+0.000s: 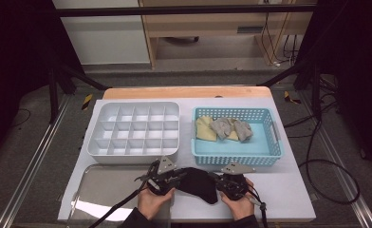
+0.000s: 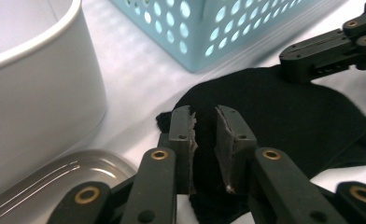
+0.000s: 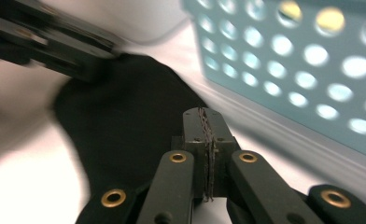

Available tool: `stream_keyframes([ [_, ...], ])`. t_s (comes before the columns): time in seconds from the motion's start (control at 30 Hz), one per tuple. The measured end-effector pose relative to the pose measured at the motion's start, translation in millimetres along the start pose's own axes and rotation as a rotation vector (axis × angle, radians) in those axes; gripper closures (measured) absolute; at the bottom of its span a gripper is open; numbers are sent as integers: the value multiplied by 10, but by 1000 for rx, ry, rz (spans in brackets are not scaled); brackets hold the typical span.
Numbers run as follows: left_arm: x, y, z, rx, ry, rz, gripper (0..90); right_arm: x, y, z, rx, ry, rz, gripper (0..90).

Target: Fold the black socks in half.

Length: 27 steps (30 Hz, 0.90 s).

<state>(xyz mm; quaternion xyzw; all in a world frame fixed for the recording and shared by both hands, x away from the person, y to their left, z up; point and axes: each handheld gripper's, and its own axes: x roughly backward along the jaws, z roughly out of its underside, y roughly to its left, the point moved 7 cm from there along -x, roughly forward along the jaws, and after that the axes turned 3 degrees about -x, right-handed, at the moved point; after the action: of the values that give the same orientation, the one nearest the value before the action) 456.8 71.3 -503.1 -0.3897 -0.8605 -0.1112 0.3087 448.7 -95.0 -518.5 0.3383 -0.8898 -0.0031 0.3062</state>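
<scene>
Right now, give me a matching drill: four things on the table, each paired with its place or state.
Things:
1. black sock
2. white divided tray
3. blue basket
4. right gripper

Places or states:
A. holds yellow and grey cloth pieces
B. jaws pressed together, at the sock's edge
C. lies flat between the two grippers
D. compartments all bare, left of the basket

Pairs: 1-C, 2-D, 3-A, 4-B
</scene>
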Motion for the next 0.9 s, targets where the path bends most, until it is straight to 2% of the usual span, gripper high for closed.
stream_keyframes([
  [0.03,20,-6,-10,-5,-7,-4,746,33,47,-11,6,-11,-27,894],
  [0.13,79,0,-26,-10,-9,-25,695,97,161,7,45,5,-53,881],
  [0.2,107,8,-22,-17,-10,-44,651,152,183,26,47,4,-48,807],
  [0.23,114,11,-13,-20,-5,-52,633,183,170,26,40,-7,-40,737],
  [0.37,109,20,40,-19,17,-61,591,282,79,80,-13,-3,-1,621],
  [0.53,82,34,112,-1,44,-51,595,308,78,224,-53,35,-7,549],
  [0.7,36,28,159,13,65,-27,607,250,100,365,-85,70,-7,548],
  [0.77,14,18,173,14,67,-18,613,247,100,377,-83,51,-1,568],
  [0.83,-1,6,184,13,68,-12,624,246,92,373,-78,56,14,610],
  [0.9,-7,2,190,14,68,-9,627,243,104,372,-81,62,6,694],
])
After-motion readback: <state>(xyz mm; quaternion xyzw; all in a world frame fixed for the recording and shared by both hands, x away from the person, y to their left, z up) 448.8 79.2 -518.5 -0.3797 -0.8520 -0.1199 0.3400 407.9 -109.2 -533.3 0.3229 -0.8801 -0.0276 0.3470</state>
